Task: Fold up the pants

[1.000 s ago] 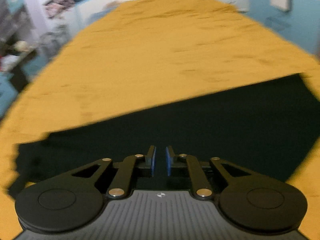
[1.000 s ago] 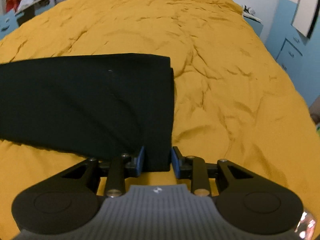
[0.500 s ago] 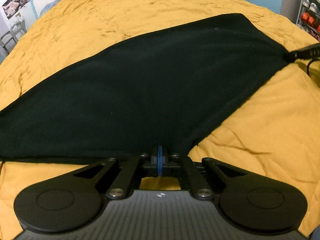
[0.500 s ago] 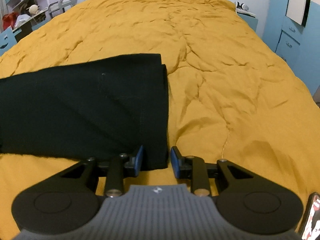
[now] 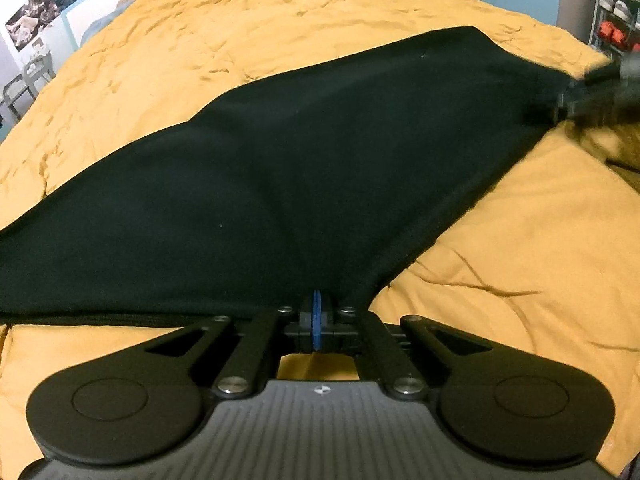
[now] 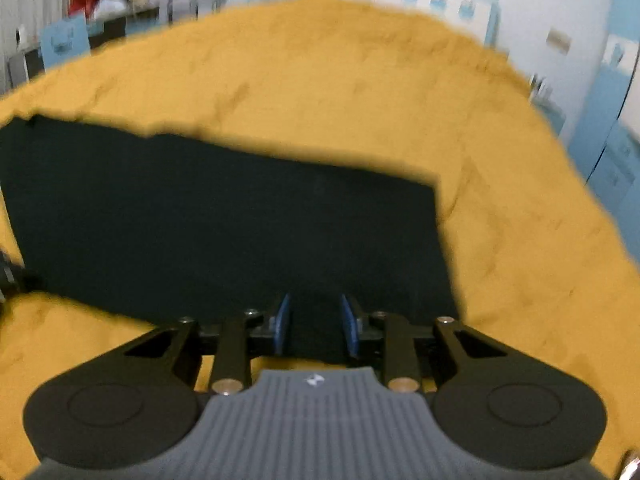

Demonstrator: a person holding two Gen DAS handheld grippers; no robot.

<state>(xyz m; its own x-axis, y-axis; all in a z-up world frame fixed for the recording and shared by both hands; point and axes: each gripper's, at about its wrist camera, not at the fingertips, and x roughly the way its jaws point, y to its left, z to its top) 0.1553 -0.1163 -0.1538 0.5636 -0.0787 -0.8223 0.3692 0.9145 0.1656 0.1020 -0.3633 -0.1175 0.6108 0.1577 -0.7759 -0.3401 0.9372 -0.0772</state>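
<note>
Left wrist view: the left claw (image 5: 317,312) is pinched tight on the near hem of the black pants (image 5: 304,168) spread across the bed (image 5: 520,240). The right claw (image 6: 315,328), jaws parted, straddles the hem; clamp before lifting evenly.

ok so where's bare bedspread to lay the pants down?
Bare orange bedspread lies beyond the black pants' far edge, and right of their folded end. Crowded: the near strip, where the left gripper is shut on the hem and the right gripper straddles it, open.
</note>
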